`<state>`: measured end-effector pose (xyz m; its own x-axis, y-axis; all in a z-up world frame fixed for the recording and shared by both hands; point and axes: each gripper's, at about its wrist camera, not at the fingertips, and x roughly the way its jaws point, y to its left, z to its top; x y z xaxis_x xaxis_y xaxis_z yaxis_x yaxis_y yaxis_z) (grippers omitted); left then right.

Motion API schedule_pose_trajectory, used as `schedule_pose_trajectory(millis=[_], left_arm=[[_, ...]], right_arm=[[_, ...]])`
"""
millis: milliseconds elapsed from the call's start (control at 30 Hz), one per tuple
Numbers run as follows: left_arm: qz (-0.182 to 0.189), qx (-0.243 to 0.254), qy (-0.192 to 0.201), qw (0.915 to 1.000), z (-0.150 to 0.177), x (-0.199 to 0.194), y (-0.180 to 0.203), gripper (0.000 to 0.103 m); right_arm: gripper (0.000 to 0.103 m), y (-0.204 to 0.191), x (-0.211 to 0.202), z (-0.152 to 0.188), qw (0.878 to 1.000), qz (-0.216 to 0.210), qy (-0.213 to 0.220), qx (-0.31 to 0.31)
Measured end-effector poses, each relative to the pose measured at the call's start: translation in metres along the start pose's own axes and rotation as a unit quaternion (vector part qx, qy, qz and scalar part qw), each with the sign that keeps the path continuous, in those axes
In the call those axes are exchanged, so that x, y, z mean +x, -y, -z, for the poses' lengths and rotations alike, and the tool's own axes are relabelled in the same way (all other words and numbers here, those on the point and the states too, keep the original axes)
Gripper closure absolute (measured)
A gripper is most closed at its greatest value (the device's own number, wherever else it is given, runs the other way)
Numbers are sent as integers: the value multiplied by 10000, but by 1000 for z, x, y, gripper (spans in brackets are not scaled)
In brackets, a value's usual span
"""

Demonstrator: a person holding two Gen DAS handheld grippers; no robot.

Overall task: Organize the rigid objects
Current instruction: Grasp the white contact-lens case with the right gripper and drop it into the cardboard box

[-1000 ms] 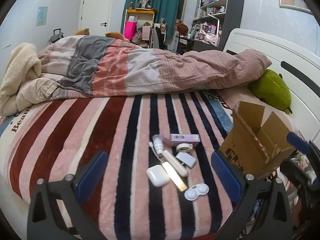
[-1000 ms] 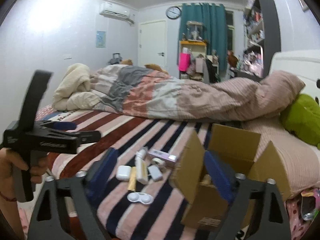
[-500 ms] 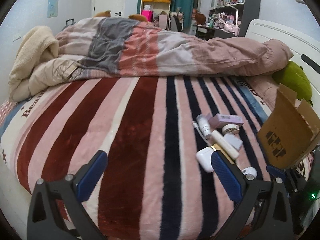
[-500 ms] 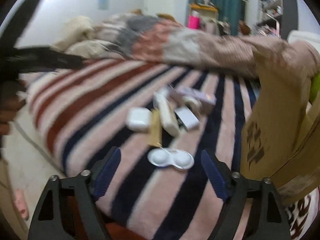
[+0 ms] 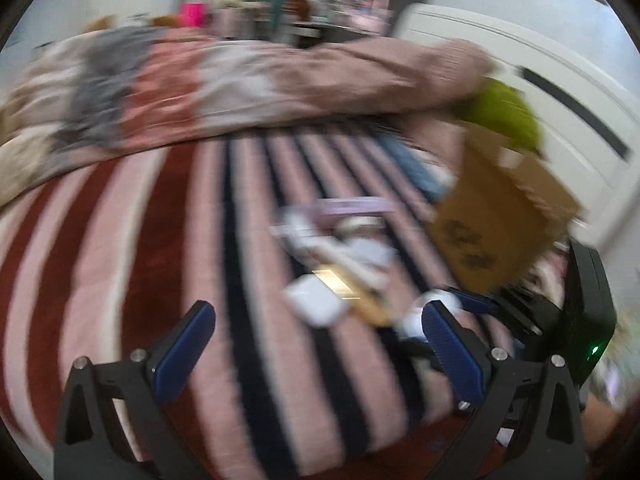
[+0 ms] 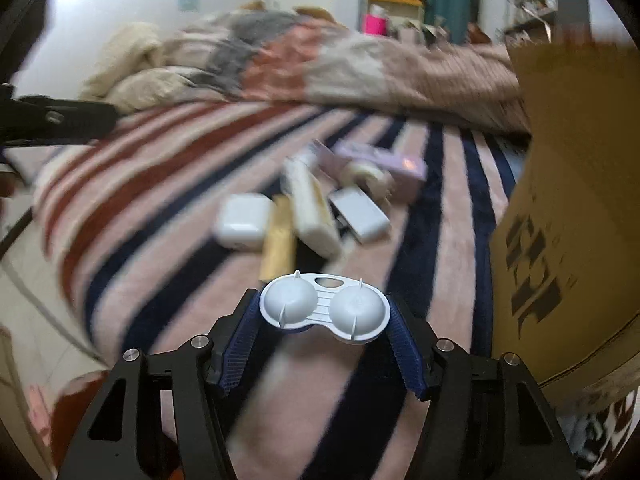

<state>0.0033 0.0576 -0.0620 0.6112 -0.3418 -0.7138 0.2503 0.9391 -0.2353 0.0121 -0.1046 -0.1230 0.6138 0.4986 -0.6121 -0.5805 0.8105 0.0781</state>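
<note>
Right wrist view: notes from my side, big things first.
Bed: striped blanket (image 6: 168, 184) runs ahead of and under both my tools.
Box: cardboard box (image 6: 576, 184) stands just to the right of my right gripper (image 6: 324, 322), flaps up; I judge it the drop spot.
Clutter: white earbud case (image 6: 242, 226), gold stick (image 6: 278, 240), cream tube (image 6: 312, 208), grey slab (image 6: 360, 216) and lilac carton (image 6: 380, 160) lie in a huddle ahead of that gripper, a little left.
Task item: white contact lens case (image 6: 324, 308), two domes side by side, long axis across my fingers.
Right gripper state: jaws have just been closing; about half spread, the blue pads meet the two ends of the lens case, pinching it lengthwise.
Key relation: box lies right of the held case, near; right hand is the nearer one.
Left gripper (image 5: 316, 350): spread wide, nothing between its pads, blanket below; earbud case ahead, slightly right. View blurred.
Next, my guess: carry the case right, over the box rim.
</note>
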Motion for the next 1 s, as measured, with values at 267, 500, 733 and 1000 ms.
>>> schedule_pose_trajectory(millis=[267,500,733,1000], left_arm=[[1414,369,-245,9890,-62,-12,61,45],[2001,569,-565,9765,-116,35,126,75],[2232,567,-1456,9622,-149,127,185,74],[1584,626,-1153,9786,-152,113,168,32]], right_arm=[[44,5,-85,-61,9903,-576,1162,-508],[44,58,-113,-74,9906,-136,1317,-340],[44,157,-103,-75,9985,298,197,415],[31,189,-97,-74,9954,178,-387,856]])
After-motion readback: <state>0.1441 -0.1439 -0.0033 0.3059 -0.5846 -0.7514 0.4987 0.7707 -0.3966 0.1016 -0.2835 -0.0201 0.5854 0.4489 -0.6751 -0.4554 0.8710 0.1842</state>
